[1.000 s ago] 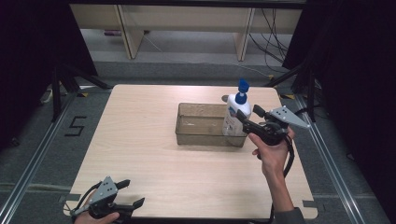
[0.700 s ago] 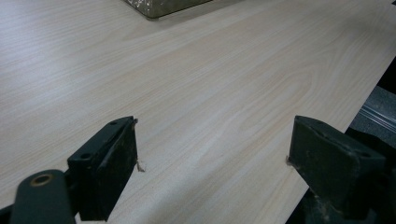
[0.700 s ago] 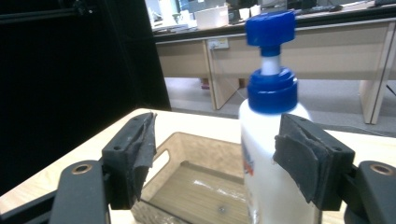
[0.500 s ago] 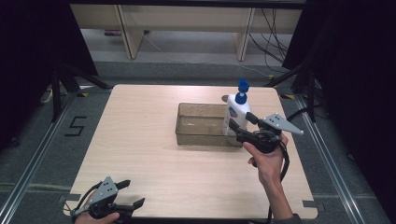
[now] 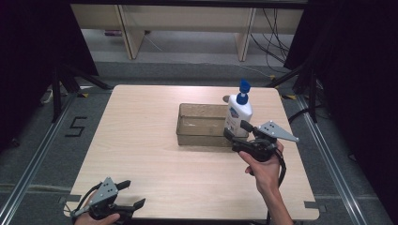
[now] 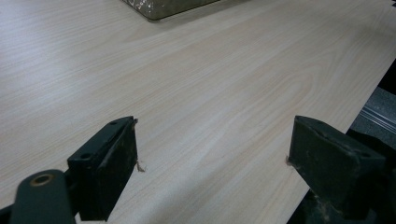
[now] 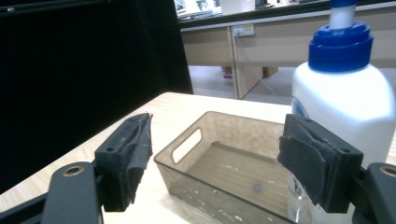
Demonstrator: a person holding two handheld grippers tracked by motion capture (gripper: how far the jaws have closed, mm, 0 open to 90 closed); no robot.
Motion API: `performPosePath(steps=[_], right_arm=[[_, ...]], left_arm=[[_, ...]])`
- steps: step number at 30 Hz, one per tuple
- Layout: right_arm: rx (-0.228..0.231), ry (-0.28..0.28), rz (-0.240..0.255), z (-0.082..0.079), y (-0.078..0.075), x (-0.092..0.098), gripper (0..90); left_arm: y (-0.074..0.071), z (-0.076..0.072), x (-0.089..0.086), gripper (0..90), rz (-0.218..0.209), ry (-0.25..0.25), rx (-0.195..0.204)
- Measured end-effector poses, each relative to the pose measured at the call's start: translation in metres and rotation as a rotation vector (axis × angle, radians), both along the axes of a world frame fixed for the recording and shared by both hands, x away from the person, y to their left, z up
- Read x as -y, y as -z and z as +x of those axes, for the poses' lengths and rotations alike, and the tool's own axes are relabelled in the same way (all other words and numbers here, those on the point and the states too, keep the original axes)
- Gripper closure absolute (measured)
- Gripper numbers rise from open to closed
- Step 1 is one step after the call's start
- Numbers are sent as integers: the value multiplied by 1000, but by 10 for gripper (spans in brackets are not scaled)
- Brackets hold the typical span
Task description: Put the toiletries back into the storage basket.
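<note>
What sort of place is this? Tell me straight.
Likely a lab recording bay: a bare wooden table ringed by black curtains, floor rails, cables, and handheld grippers working by a bottle and bin.

We find the bin (image 5: pixel 202 124) right of the table's (image 5: pixel 141 140) middle, nearer its far edge. The bottle (image 5: pixel 238 115) stands upright in the bin's right end. Our right gripper (image 5: pixel 235 133) sits just before that end, and our left gripper (image 5: pixel 133 196) at the near left corner.

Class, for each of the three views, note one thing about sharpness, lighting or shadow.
High view: evenly lit table, black surroundings, slightly soft. Left gripper view: wood grain sharp, close tongs dark and soft. Right gripper view: white bottle bright, clear bin shows small glints, left background black.
</note>
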State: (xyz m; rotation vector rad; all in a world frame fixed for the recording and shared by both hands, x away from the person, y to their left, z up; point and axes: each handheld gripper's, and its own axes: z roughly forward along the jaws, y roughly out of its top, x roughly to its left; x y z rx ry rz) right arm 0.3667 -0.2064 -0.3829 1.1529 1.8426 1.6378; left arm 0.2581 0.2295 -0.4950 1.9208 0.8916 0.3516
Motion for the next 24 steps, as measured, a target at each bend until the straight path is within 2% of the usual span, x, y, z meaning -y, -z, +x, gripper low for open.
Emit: performPosePath(steps=[1,2,7,8,9,10,16,18,22,23,24], right_arm=[[20,-1,-13,0,1,0,256],[0,3,-4,-2,1,-1,256],[14,-11,-13,-5,3,0,252],[-2,-16,7,-8,3,-1,252],[10,-25,1,-10,5,-1,247],[4,-26,7,-11,6,-2,247],[-7,-37,-9,-18,13,-2,247],[-4,-48,-15,-21,19,-2,240],[-25,-53,-18,-25,27,-1,229],[-23,-58,-4,-26,30,-2,225],[-16,-54,-24,-26,32,0,220]], left_arm=[[0,0,0,148,1,1,0],[0,0,0,148,1,1,0],[0,0,0,148,3,2,1],[0,0,0,148,-1,-3,-1],[0,0,0,148,3,-2,-2],[0,0,0,148,15,5,-3],[0,0,0,148,1,2,1],[0,0,0,148,-5,-4,-1],[0,0,0,148,9,-1,1],[0,0,0,148,7,-2,1],[0,0,1,148,0,-5,-1]])
